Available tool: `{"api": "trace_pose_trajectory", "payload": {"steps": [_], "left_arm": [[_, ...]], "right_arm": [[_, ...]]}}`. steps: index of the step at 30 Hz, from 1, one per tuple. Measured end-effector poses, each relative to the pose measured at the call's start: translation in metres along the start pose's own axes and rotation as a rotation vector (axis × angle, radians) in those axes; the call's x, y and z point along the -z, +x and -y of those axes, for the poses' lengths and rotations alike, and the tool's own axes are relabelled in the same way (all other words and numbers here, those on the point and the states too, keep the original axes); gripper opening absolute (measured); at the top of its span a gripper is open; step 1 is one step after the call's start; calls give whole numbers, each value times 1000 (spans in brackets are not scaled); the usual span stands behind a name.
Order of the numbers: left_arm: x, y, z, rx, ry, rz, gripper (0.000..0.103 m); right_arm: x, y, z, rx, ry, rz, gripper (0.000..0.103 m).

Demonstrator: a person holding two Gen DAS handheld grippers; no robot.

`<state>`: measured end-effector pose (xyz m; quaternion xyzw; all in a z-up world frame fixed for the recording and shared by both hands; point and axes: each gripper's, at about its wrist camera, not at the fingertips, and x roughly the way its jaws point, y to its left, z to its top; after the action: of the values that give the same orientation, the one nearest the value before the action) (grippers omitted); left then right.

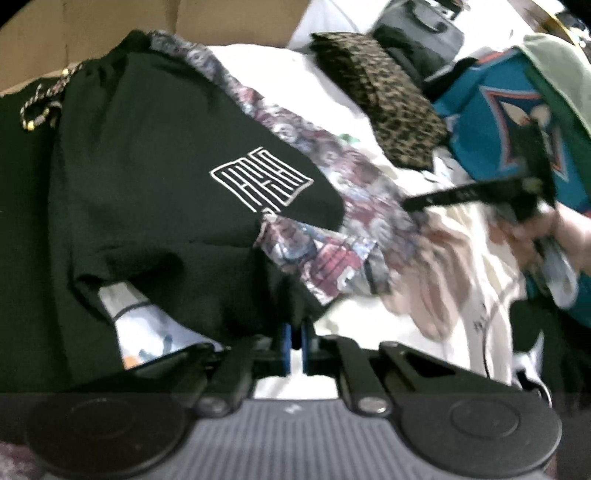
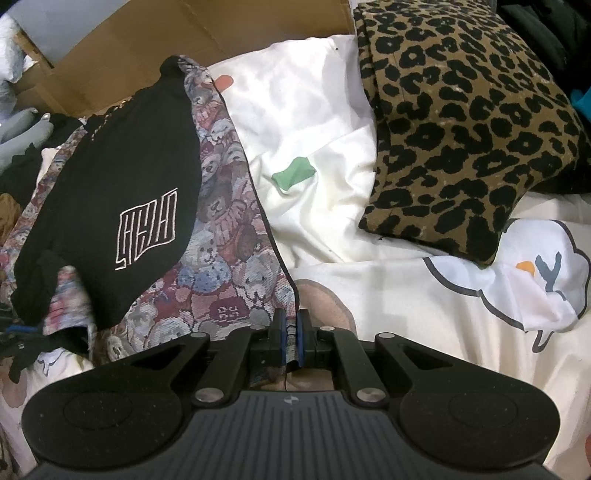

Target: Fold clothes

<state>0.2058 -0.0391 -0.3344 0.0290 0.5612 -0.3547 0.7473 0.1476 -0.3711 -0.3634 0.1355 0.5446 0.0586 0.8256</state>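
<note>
Left wrist cam first: the left gripper [image 1: 294, 341] has its blue pads pressed nearly together on the bottom edge of a black t-shirt [image 1: 147, 177], so it's clamped on that fabric. The shirt spreads up and away from the claw toward the upper left, with a white maze-like square logo [image 1: 262, 181] facing up. Under it, sticking out on the right, is a teddy-bear print garment [image 1: 332, 221]. All of this sits on a white printed bedsheet [image 1: 288, 81]. Further back there's a leopard-print cushion [image 1: 384, 99], and on the right a blurry hand [image 1: 543, 229] holding the other tool in front of something teal [image 1: 491, 122].

Right wrist cam: the right gripper [image 2: 290, 338] is pinched shut on the corner of the teddy-bear print garment [image 2: 221, 236], whose edge runs straight up from the pads. The black t-shirt [image 2: 122, 206] lies on top of it, up and left of the claw, not touching it. The leopard-print cushion [image 2: 461, 122] is off to the upper right, cardboard [image 2: 184, 33] behind.
</note>
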Motion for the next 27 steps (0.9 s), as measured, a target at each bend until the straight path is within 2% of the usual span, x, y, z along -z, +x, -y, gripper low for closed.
{"api": "trace_pose_trajectory", "payload": {"steps": [12, 16, 21, 25, 27], "left_arm": [[35, -50, 11, 5, 53, -63, 4], [45, -48, 7, -5, 68, -88, 3], [56, -36, 9, -44, 146, -125, 3], [65, -16, -2, -66, 132, -187, 3], [69, -15, -10, -54, 109, -203, 3]], "right_arm": [[-3, -14, -8, 10, -15, 8, 3], [-4, -17, -9, 29, -28, 9, 3], [-4, -17, -9, 47, -43, 5, 2], [-6, -11, -9, 71, -42, -13, 3], [-6, -11, -6, 68, -29, -21, 4]]}}
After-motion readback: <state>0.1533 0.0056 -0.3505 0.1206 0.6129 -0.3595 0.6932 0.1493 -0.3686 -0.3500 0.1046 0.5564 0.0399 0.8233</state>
